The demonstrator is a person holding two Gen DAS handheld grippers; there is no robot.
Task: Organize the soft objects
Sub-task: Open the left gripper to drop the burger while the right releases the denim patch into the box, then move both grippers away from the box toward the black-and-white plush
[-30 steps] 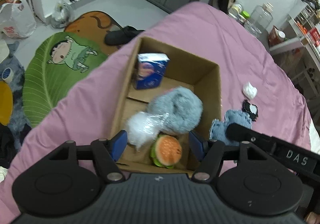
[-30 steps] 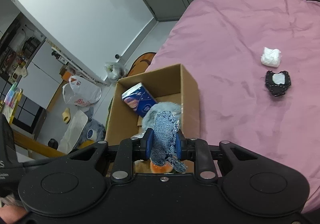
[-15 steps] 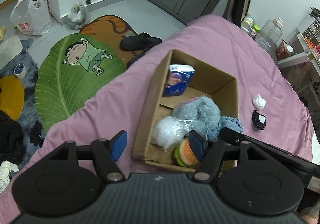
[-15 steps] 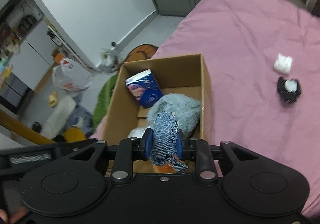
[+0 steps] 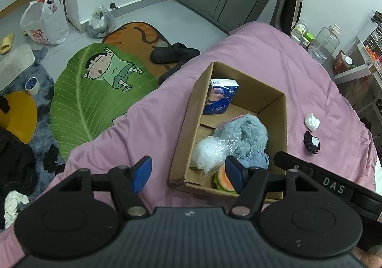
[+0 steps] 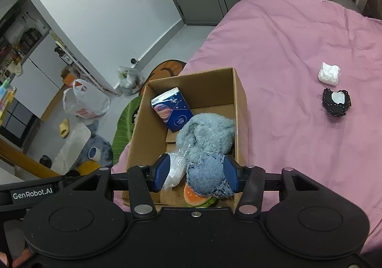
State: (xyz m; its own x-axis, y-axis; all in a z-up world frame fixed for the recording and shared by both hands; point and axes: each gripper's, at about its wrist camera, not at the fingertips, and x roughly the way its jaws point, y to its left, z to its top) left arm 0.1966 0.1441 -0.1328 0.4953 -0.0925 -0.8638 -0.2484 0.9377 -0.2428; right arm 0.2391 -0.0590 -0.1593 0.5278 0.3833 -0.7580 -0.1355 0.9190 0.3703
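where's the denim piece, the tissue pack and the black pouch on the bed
denim piece (image 6: 207,178): right wrist view, middle of the frayed blue patch.
tissue pack (image 6: 172,109): right wrist view, its printed blue face.
black pouch (image 6: 336,103): right wrist view, dark fabric below its white patch.

White letters "DAS" (image 5: 333,188) stand on a black bar, just right of the cardboard box (image 5: 188,124) in the left wrist view. In the right wrist view, white letters "GenRobot.AI" (image 6: 32,194) stand on a black bar, left of the same box and lower in the picture. A white plastic bag (image 5: 44,23) lies on the floor, far to the upper left of the box. It has red print on it, and the top word looks like "SUPER"; the rest is too small to read. The blue pack (image 6: 172,109) inside the box has small white print that cannot be read.
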